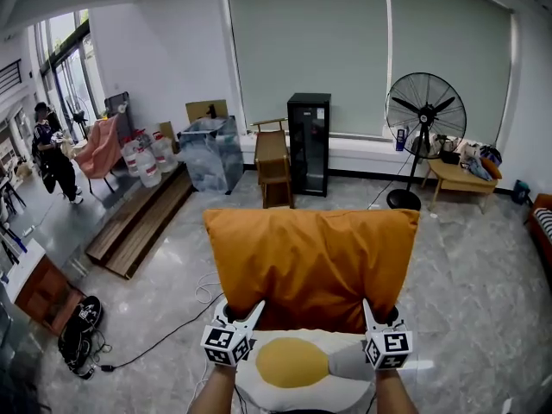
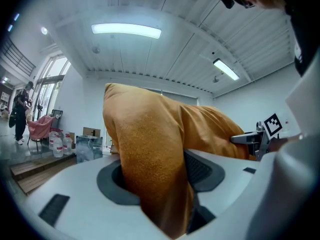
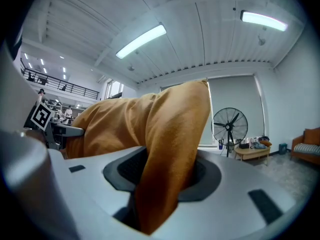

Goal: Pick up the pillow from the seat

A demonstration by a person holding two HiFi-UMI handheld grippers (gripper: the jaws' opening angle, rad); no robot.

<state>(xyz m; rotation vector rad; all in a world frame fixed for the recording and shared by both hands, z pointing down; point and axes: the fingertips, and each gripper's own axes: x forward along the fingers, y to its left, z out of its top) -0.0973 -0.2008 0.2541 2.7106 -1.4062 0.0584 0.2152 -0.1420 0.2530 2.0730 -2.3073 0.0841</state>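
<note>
The step in hand is judged to be the lift itself, and it is best done if both grips are held firm and the two grippers are raised together at one level, so that the soft cloth is not stretched or dragged out of either pinch (a slack cushion is likely to sag and swing if one side is led ahead of the other). The orange pillow (image 1: 310, 266) is held upright in the air before the person, well above the grey floor (image 1: 483, 300), with a white cushion bearing a yellow patch (image 1: 293, 365) seen just below its lower edge; the seat itself cannot be made out with certainty. The left gripper (image 1: 250, 313) is closed on the pillow's lower left corner, and in the left gripper view a thick fold of orange cloth (image 2: 150, 149) is seen squeezed between the jaws. The right gripper (image 1: 369, 310) is clamped likewise on the lower right corner, where a gathered fold (image 3: 170, 129) is nipped between jaws that are nearly together. The body of the pillow rises above and between the two grips.
</note>
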